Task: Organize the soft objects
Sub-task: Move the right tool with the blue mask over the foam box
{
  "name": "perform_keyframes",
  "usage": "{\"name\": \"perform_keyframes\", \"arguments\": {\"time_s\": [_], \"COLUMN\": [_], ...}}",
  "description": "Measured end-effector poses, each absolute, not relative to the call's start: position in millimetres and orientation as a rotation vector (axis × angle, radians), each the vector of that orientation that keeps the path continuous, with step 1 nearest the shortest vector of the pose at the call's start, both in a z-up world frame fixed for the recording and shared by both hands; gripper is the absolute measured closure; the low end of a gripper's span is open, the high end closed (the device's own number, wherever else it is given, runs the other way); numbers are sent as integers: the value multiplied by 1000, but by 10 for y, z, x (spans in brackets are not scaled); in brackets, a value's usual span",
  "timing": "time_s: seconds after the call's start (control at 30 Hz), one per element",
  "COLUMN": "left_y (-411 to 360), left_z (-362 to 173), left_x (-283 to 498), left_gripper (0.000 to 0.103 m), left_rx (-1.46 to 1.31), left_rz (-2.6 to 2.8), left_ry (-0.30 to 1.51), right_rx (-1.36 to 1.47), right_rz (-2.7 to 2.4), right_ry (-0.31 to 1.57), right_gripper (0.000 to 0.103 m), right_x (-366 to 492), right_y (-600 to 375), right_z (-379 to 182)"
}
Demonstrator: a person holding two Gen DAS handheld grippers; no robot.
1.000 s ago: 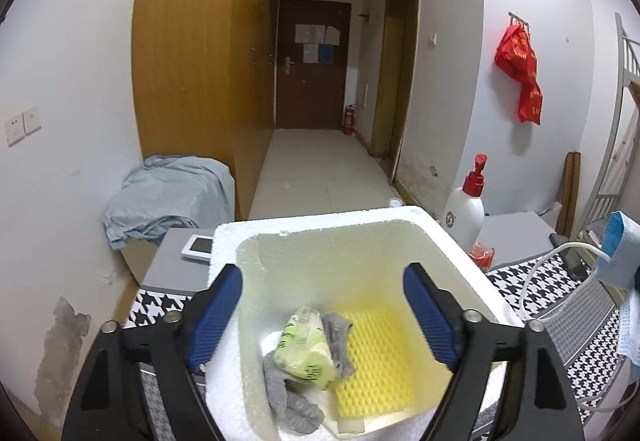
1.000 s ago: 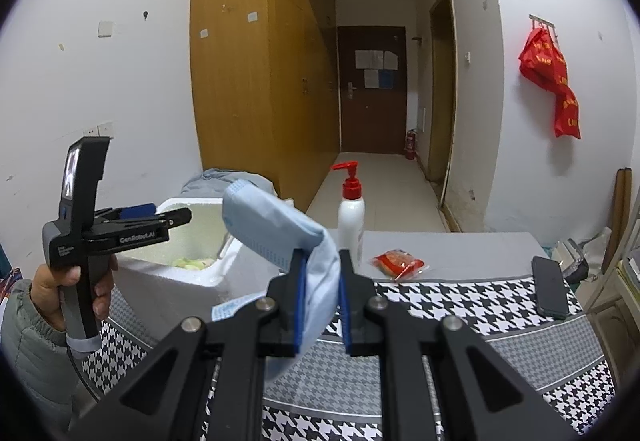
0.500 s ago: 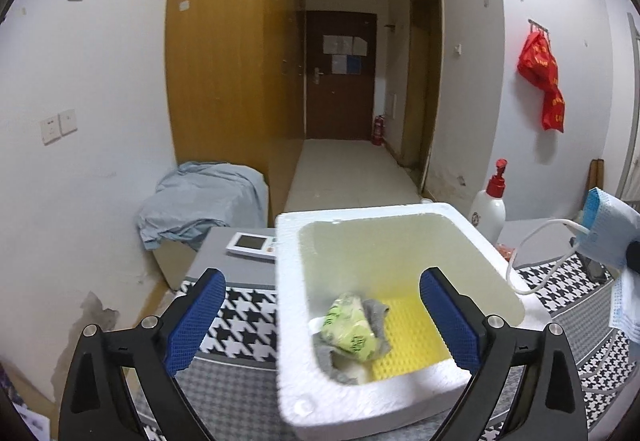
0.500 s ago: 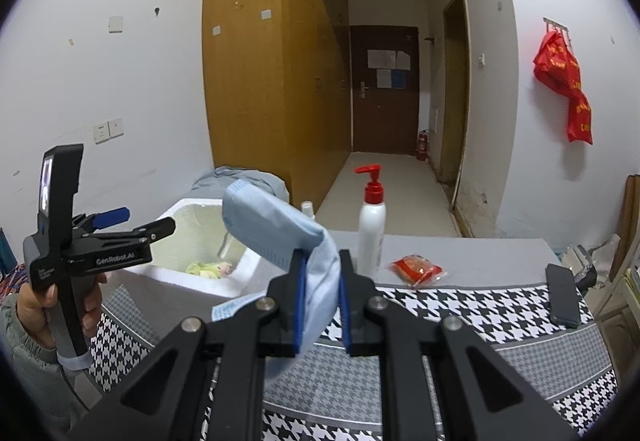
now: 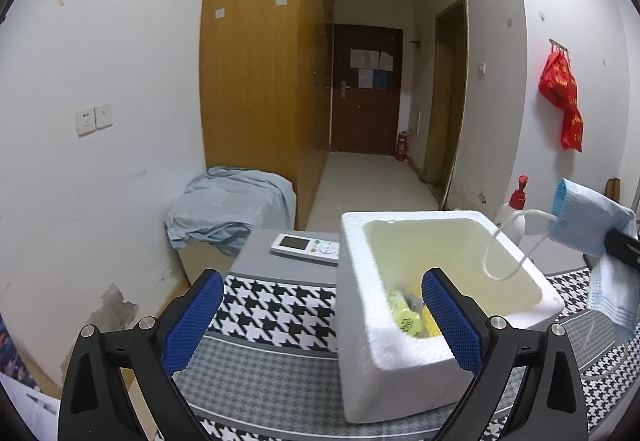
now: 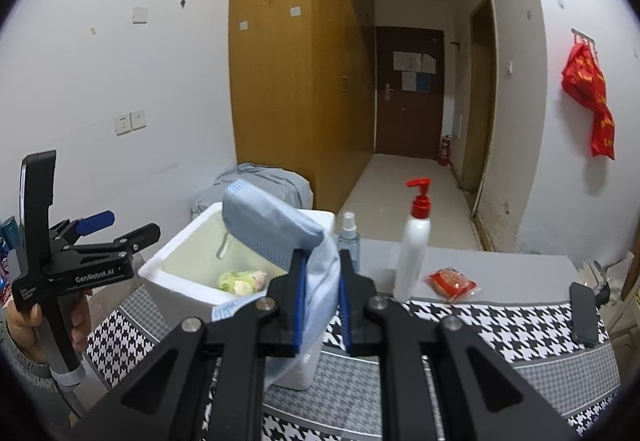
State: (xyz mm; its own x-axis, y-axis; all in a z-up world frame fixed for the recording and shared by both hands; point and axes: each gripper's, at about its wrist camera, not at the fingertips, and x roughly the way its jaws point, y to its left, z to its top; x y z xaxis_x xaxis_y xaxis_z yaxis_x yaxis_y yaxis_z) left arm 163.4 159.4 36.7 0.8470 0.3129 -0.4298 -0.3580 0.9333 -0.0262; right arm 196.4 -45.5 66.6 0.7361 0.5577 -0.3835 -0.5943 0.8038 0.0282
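- Soft objects seen from the left wrist: a green packet (image 5: 406, 315) and a grey cloth (image 5: 412, 299) lie at the bottom of the white foam box (image 5: 376, 337), on a yellow pad barely visible behind the box wall. The foam box stands on the houndstooth-covered counter (image 5: 280, 305).
- The left tongs (image 5: 322, 315) stand wide apart with nothing between the blue pads; the right pad sits in front of the box opening.
- A blue face mask (image 5: 588, 219) hangs at the right edge, above and beside the box, its white ear loop (image 5: 508, 249) dangling over the opening. A remote control (image 5: 306, 243) lies just left of the box.
- From the right wrist, the right tongs (image 6: 322, 297) are clamped on the face mask (image 6: 268, 225), which stands up over the near rim of the foam box (image 6: 180, 281).
- A hand (image 6: 24, 325) holds the left tongs (image 6: 116, 227) left of the box, jaws apart and empty.
- A pump bottle (image 6: 414, 245), a small spray bottle (image 6: 348, 239), a red packet (image 6: 450, 283) and a phone (image 6: 584, 315) rest on the counter (image 6: 500, 325).
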Motion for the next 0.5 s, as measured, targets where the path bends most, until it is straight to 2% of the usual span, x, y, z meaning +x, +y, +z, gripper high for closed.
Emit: {"name": "perform_keyframes", "arguments": {"time_s": [0.5], "left_y": [1823], "left_z": [320], "left_x": [1150], "left_gripper": [3], "left_rx": [-126], "left_rz": [422], "left_ry": [387], "right_rx": [-134], "right_rz": [678], "right_ry": [407], "right_gripper": [85], "right_x": [1993], "right_y": [-48], "right_z": [717]}}
